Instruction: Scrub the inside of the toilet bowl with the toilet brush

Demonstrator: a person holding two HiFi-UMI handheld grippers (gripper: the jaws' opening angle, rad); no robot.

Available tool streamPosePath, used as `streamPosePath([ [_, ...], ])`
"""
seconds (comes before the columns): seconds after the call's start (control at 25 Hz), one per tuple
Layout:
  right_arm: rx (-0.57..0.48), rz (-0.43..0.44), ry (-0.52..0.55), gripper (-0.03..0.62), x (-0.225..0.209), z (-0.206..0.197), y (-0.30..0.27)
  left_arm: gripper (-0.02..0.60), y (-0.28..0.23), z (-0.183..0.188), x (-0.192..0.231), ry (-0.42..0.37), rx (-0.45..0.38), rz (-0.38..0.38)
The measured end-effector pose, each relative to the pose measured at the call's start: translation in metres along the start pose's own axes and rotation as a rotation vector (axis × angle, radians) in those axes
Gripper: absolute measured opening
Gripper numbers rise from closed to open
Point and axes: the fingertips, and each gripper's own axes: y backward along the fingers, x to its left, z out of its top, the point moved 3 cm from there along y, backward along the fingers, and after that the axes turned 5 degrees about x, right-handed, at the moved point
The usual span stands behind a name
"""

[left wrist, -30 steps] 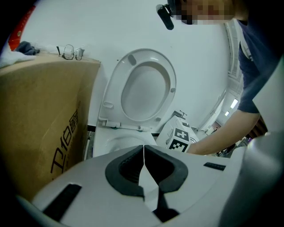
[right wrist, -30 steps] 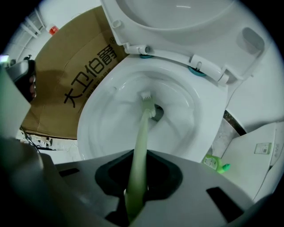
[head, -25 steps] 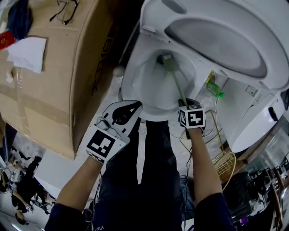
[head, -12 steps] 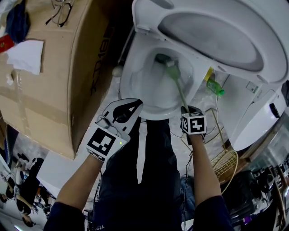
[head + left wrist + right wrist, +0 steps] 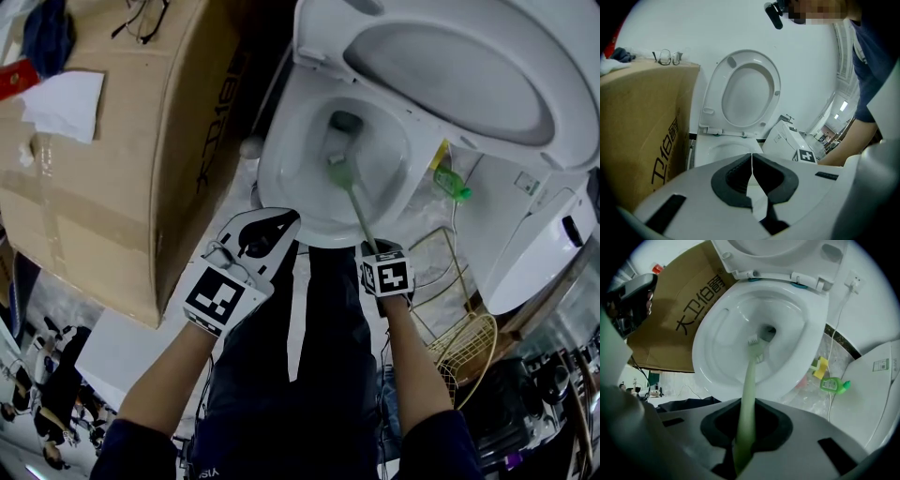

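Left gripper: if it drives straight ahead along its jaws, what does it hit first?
Most likely the front rim of the toilet bowl, which lies just beyond the shut left gripper. The raised seat stands farther behind. Depth is hard to judge from here.

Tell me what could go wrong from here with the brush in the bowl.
The right gripper holds the toilet brush only at the end of its thin handle; hard pressing may twist it loose. The brush head lies on the slope of the toilet bowl; a fast pull may splash over the rim. The green bottle is close beside the bowl; a wide swing may hit it.
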Motion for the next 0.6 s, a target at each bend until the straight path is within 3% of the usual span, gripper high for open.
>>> streamPosePath([
  [0.32, -0.049, 0.055, 0.030, 0.048, 0.046, 0.028, -0.008, 0.032, 0.016, -0.012, 0.007, 0.016, -0.015, 0.019],
  [0.6, -0.128, 0.027, 0.039, 0.048, 0.038, 0.079, 0.007, 0.032, 0.028, -0.015, 0.011, 0.025, -0.028, 0.036],
])
